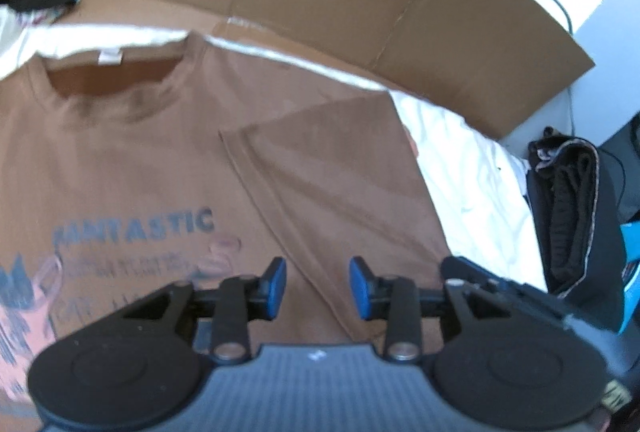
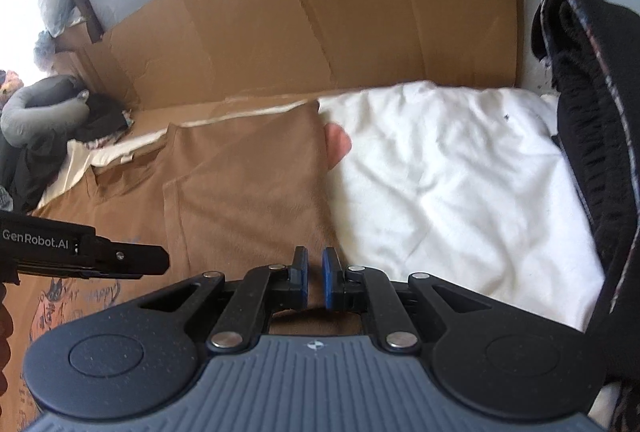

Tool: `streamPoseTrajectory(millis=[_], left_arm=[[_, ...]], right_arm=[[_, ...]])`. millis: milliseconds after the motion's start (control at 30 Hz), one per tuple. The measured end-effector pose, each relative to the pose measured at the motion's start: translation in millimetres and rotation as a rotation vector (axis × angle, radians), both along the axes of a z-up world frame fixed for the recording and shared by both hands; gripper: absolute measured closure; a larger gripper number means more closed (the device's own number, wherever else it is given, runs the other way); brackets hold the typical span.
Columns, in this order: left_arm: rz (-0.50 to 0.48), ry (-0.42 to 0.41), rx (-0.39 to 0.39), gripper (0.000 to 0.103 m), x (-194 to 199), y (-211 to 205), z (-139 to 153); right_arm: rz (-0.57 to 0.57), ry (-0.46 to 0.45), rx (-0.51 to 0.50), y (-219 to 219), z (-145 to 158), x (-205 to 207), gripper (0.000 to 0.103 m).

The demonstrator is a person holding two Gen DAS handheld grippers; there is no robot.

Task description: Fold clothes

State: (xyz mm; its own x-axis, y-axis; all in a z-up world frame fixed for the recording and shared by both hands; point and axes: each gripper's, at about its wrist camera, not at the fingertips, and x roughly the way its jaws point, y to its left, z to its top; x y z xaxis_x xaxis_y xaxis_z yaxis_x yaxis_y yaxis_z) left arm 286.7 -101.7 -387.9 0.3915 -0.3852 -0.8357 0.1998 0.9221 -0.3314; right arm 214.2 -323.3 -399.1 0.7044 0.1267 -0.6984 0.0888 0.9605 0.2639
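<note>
One side of the brown T-shirt (image 1: 132,160), face up on the white bedding (image 2: 460,184), lies folded inward. Left tongs (image 1: 318,288) hover parted above it; right tongs (image 2: 315,280), nearly closed, seem empty. Any further fold should keep the edge toward 3 o'clock straight

Cardboard sheet (image 2: 320,24) behind white bedding (image 2: 448,184)

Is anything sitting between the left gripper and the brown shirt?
Nothing visible. The left gripper hangs open directly over the brown T-shirt, near the folded-in sleeve, with only bare fabric beneath.
</note>
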Motion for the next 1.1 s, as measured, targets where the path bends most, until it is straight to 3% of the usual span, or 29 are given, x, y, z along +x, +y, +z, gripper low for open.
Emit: streamPoseTrajectory(millis=[267, 333, 367, 567, 767, 900, 1100], left_arm=[[-0.019, 0.063, 0.008, 0.069, -11, -17, -18], [0.000, 0.096, -0.008, 0.093, -11, -13, -24], [0.010, 0.113, -0.018, 0.100, -11, -11, -27], [-0.004, 0.111, -0.002, 0.101, -16, -8, -18], [-0.002, 0.055, -0.011, 0.101, -10, -2, 2], [-0.021, 0.037, -0.009, 0.101, -5, -4, 15], [-0.058, -0.001, -0.046, 0.100, 4, -19, 10]], right_arm=[[0.025, 0.043, -0.007, 6, -15, -7, 0.095], [0.026, 0.049, -0.008, 5, -17, -10, 0.093], [0.024, 0.053, -0.006, 4, -17, -11, 0.093], [-0.007, 0.040, 0.015, 0, -5, -23, 0.093], [-0.032, -0.005, 0.018, -5, 6, -20, 0.094], [-0.052, -0.007, 0.022, -8, 6, -12, 0.094], [-0.025, 0.004, -0.002, -3, -3, -2, 0.095]])
